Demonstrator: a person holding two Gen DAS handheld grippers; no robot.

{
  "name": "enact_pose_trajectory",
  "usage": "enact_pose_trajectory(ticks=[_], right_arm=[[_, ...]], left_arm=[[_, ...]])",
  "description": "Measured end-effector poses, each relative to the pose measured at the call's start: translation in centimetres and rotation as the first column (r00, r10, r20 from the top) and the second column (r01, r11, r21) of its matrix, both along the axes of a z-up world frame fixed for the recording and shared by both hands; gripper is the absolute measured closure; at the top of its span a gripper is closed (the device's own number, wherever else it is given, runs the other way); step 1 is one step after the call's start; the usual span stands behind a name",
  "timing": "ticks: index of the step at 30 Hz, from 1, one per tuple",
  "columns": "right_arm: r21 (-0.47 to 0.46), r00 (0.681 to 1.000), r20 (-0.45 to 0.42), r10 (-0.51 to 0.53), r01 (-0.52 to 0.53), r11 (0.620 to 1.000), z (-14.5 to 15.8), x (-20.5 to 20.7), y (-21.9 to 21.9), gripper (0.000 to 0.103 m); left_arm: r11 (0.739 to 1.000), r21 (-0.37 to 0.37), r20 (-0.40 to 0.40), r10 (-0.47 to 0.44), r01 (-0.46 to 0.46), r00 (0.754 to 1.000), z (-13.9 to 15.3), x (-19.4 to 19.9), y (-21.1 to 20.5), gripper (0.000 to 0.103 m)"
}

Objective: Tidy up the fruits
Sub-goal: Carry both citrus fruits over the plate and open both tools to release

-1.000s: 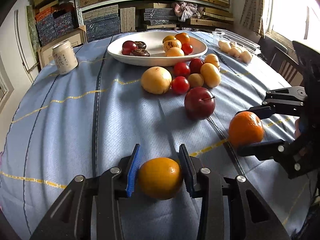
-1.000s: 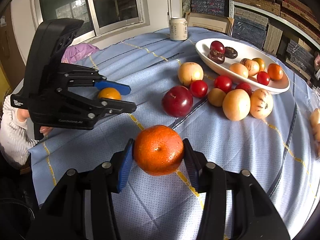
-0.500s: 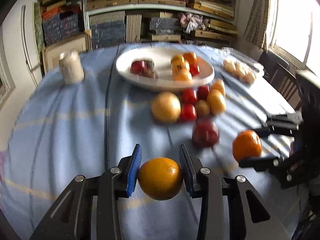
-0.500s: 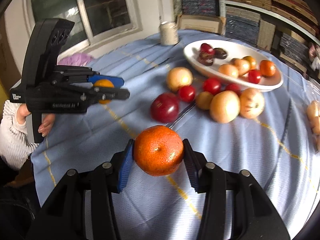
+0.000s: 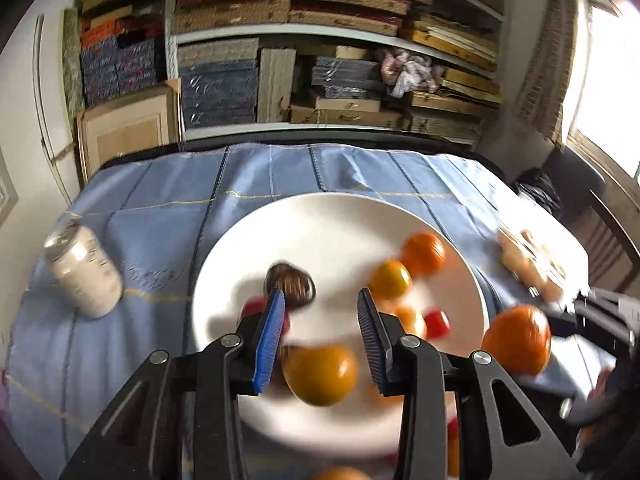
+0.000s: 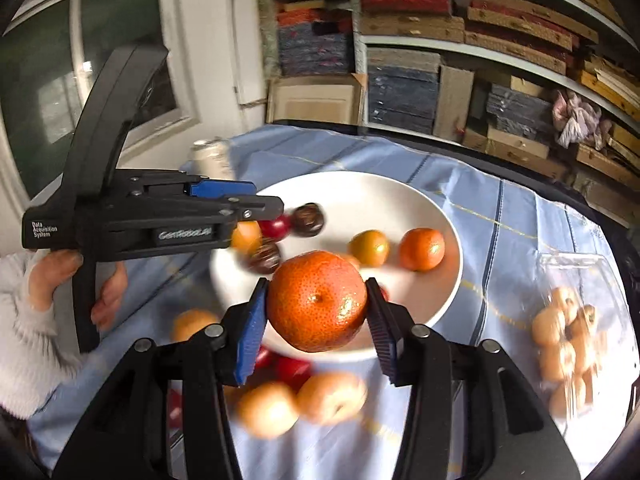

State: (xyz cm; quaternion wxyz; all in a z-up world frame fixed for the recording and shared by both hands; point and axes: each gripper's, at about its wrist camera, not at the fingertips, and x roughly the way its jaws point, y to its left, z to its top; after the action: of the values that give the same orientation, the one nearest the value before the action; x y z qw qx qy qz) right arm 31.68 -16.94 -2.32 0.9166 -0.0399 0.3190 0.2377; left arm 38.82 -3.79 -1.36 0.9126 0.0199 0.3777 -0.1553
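Got the left gripper [image 5: 320, 300] clamped on a yellow orange [image 5: 320, 368] and the right gripper [image 6: 316, 284] clamped on a tangerine [image 6: 316, 300], both hanging over the near rim of the white plate [image 6: 360, 200], neither dropped yet. Just under the right one, plenty still loose on the blue cloth [image 6: 500, 220]: two pale round fruits [image 6: 332, 396], some red ones [image 6: 294, 370]. Further in, a handful already sitting in the plate. Versus a second ago: same grips, but up from low over the cloth, short of the loose pile, to over the plate.

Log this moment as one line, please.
left gripper: shut on yellow fruit | right gripper: shut on orange | both near white plate | neither fruit placed yet
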Motion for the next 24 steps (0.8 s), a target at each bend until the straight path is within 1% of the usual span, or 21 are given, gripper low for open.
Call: enact_pose_trajectory(ticks=[2,4,6,8,9,10,12,14,15,16,17,18,19,20,21,22,23,24], right_arm=[[0.006,1.000,0.002,-0.023,0.023,1.000,-0.3,1.6,0.0,0.056],[0.016,0.999,-0.013,-0.040,0.040,0.999,-0.8,3.4,-0.2,0.056],[0.043,0.998,-0.034,-0.053,0.055,0.998,-1.5,4.6,-0.8,0.056],[0.054,0.997,-0.051,-0.061,0.064,0.996,-2.2,5.6,-1.3,0.056],[0.054,0.996,-0.054,-0.068,0.071,0.996,-2.5,5.9,-1.7,0.056],[0.049,0.996,-0.061,-0.072,0.075,0.996,-2.9,6.3,-1.7,0.056],[0.049,0.994,-0.081,-0.069,0.073,0.996,-3.6,6.7,-2.0,0.055],[0.071,0.994,-0.076,-0.081,0.086,0.994,-3.6,6.7,-2.4,0.053],[0.086,0.994,-0.070,-0.088,0.094,0.992,-3.2,6.5,-2.7,0.051],[0.115,0.994,-0.049,-0.097,0.102,0.988,-2.4,6.0,-3.2,0.047],[0.142,0.994,-0.025,-0.109,0.111,0.984,-1.5,5.4,-3.7,0.043],[0.173,0.992,0.010,-0.124,0.121,0.978,-0.3,4.4,-4.1,0.035],[0.199,0.990,0.038,-0.132,0.122,0.972,0.6,3.6,-4.7,0.023],[0.240,0.986,0.084,-0.143,0.119,0.963,1.8,2.1,-5.3,0.016],[0.280,0.981,0.128,-0.146,0.105,0.954,2.9,0.6,-5.7,0.006],[0.307,0.978,0.153,-0.142,0.089,0.947,3.5,-0.6,-6.0,0.005],[0.334,0.979,0.160,-0.125,0.065,0.940,3.9,-1.7,-6.2,0.005],[0.352,0.984,0.149,-0.102,0.043,0.935,4.1,-2.5,-6.2,0.005]], left_arm=[[1.000,-0.004,-0.016,0.009,-0.009,1.000,-0.4,1.9,-0.3,0.065],[1.000,0.013,-0.040,0.008,-0.007,0.999,-1.1,3.8,-1.3,0.065],[1.000,0.026,-0.047,0.005,-0.003,0.999,-1.7,4.5,-1.8,0.065],[1.000,0.013,-0.049,0.006,-0.005,0.999,-2.1,4.8,-1.8,0.064],[1.000,0.004,-0.051,0.008,-0.008,0.999,-2.1,4.9,-1.6,0.058],[1.000,-0.016,-0.052,0.012,-0.013,0.999,-2.0,4.7,-1.3,0.043],[0.999,-0.033,-0.039,0.025,-0.026,0.999,-1.8,4.4,-0.9,0.028],[0.999,-0.029,-0.023,0.036,-0.037,0.999,-1.3,3.7,-0.4,0.028],[0.999,-0.028,-0.017,0.037,-0.038,0.999,-0.9,3.2,-0.1,0.026],[0.999,-0.026,-0.009,0.042,-0.043,0.999,-0.5,2.6,0.2,0.019],[0.998,-0.013,0.005,0.055,-0.055,0.998,-0.1,1.8,0.6,0.015],[0.998,0.001,0.019,0.065,-0.065,0.998,0.2,1.2,0.9,0.008],[0.997,0.019,0.038,0.076,-0.077,0.996,0.6,0.3,1.3,0.007],[0.995,0.040,0.059,0.085,-0.087,0.995,0.9,-0.6,1.8,0.006],[0.993,0.063,0.080,0.095,-0.100,0.992,1.1,-1.7,2.2,0.005],[0.989,0.092,0.112,0.105,-0.116,0.988,1.3,-3.2,2.7,0.004],[0.985,0.118,0.144,0.109,-0.127,0.984,1.4,-4.5,3.0,0.004],[0.979,0.149,0.181,0.113,-0.140,0.977,1.4,-6.0,3.4,0.004]])
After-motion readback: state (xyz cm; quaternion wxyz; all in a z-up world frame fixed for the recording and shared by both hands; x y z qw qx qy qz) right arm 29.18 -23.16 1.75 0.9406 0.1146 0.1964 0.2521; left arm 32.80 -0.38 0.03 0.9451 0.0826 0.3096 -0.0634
